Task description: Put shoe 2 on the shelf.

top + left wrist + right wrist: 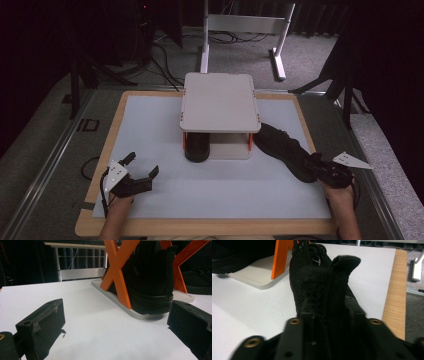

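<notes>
R tool clamped on shoe heel; L tool apart, idle. Could slip if lifted: soft mesh, thin bite. May snag rack.

White mat on wooden table, metal stand on grey carpet behind, cables

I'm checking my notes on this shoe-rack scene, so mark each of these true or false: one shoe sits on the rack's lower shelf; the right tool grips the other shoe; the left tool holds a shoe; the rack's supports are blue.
1. One black shoe sits on the rack's lower shelf: true.
2. The right tool is clamped on the other shoe: true.
3. The left tool holds a shoe: false, its jaws are open and empty.
4. The rack's supports are blue: false, orange.
</notes>
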Demonstrator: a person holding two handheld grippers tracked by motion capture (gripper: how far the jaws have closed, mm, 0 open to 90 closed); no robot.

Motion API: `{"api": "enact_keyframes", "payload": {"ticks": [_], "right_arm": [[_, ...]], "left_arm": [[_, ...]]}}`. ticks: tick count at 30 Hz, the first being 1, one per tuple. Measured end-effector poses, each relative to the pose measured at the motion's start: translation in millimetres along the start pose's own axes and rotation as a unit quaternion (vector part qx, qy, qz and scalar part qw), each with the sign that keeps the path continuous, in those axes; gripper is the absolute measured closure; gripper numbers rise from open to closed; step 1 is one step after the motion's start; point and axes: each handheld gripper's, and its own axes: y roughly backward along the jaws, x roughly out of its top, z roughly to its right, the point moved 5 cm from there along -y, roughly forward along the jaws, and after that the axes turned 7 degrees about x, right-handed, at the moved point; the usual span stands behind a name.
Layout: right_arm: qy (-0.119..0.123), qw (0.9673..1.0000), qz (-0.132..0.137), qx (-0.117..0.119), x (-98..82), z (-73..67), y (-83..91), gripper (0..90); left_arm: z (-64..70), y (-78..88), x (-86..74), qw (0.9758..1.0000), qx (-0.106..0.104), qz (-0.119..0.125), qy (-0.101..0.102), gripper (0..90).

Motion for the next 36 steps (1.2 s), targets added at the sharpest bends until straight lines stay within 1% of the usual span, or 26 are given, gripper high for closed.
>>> {"api": "enact_keyframes", "payload": {"ticks": [1,2,3,4,5,6,7,8,10,11,14,17,19,22,24,26,31,32,33,34,35,36], "right_arm": [[-0.003,1.0000,-0.001,-0.001,-0.4,-1.0,-0.8,75.5],[-0.009,1.0000,-0.003,0.004,0.0,-1.9,-1.1,79.3],[-0.004,1.0000,-0.007,0.005,0.8,-5.4,-2.0,82.8],[0.003,0.9999,-0.011,-0.001,1.4,-7.7,-3.1,83.9],[0.000,0.9999,-0.011,-0.001,3.1,-11.2,-4.0,85.1],[-0.002,1.0000,-0.004,-0.001,4.6,-13.5,-4.0,85.3],[-0.001,1.0000,0.001,-0.008,7.5,-17.1,-4.0,85.4],[0.000,0.9999,0.005,-0.010,9.5,-19.5,-4.4,85.5],[-0.006,0.9998,0.016,-0.013,14.7,-24.9,-4.2,85.6],[-0.012,0.9995,0.019,-0.021,17.3,-27.3,-4.2,85.7],[-0.017,0.9987,0.029,-0.037,22.7,-35.1,-1.9,85.8],[-0.016,0.9977,0.040,-0.053,27.9,-42.6,3.1,85.9],[-0.012,0.9972,0.040,-0.061,30.3,-46.9,6.3,85.9],[-0.005,0.9967,0.039,-0.070,32.0,-53.8,11.3,85.9],[-0.007,0.9963,0.042,-0.075,32.4,-57.6,14.6,85.9],[0.002,0.9954,0.049,-0.082,32.7,-62.2,17.9,85.9],[0.004,0.9947,0.063,-0.082,34.9,-76.8,27.5,85.8],[0.006,0.9951,0.061,-0.078,35.3,-79.6,28.6,85.8],[0.006,0.9950,0.064,-0.076,36.1,-85.6,31.8,85.8],[0.005,0.9951,0.065,-0.075,36.3,-87.7,33.0,85.8],[0.011,0.9948,0.067,-0.076,36.6,-95.0,36.7,85.8],[0.014,0.9946,0.069,-0.077,36.8,-98.8,38.7,85.8]], "left_arm": [[0.0,-0.1,0.0,1.0000,0.000,0.000,0.000,1.7],[-0.1,-0.1,0.0,1.0000,0.000,0.000,0.000,1.7],[-0.1,-0.1,0.0,1.0000,0.000,0.000,0.000,1.7],[-0.2,0.1,0.0,1.0000,0.000,0.000,0.000,1.7],[-0.2,0.1,0.0,1.0000,0.000,0.001,0.001,1.7],[-0.4,0.2,0.1,1.0000,0.001,0.001,0.002,1.7],[-0.4,0.2,0.1,1.0000,0.001,0.001,0.002,1.7],[-0.4,0.1,0.1,1.0000,0.000,0.001,0.002,1.7],[-0.4,0.1,0.1,1.0000,0.001,0.001,0.002,1.7],[-0.4,0.2,0.1,1.0000,0.001,0.001,0.002,1.7],[-0.6,0.2,0.1,1.0000,0.000,0.001,0.003,1.7],[-0.7,0.1,0.0,1.0000,0.000,0.000,0.003,1.7],[-0.8,0.0,0.1,1.0000,0.000,0.000,0.003,1.7],[-0.8,0.0,0.0,1.0000,0.000,0.000,0.003,1.7],[-1.0,-0.1,0.0,1.0000,0.001,-0.001,0.003,1.7],[-1.0,-0.1,0.0,1.0000,0.001,-0.001,0.004,1.7],[-1.0,-0.1,0.0,1.0000,0.002,-0.001,0.004,1.7],[-1.1,-0.1,0.0,1.0000,0.002,-0.002,0.004,1.7],[-1.1,-0.1,0.0,1.0000,0.002,-0.001,0.004,1.7],[-1.2,0.0,0.0,1.0000,0.002,-0.001,0.004,1.7],[-1.2,-0.1,0.0,1.0000,0.002,-0.001,0.005,1.7],[-1.2,-0.1,0.0,1.0000,0.002,-0.001,0.005,1.7]]}}
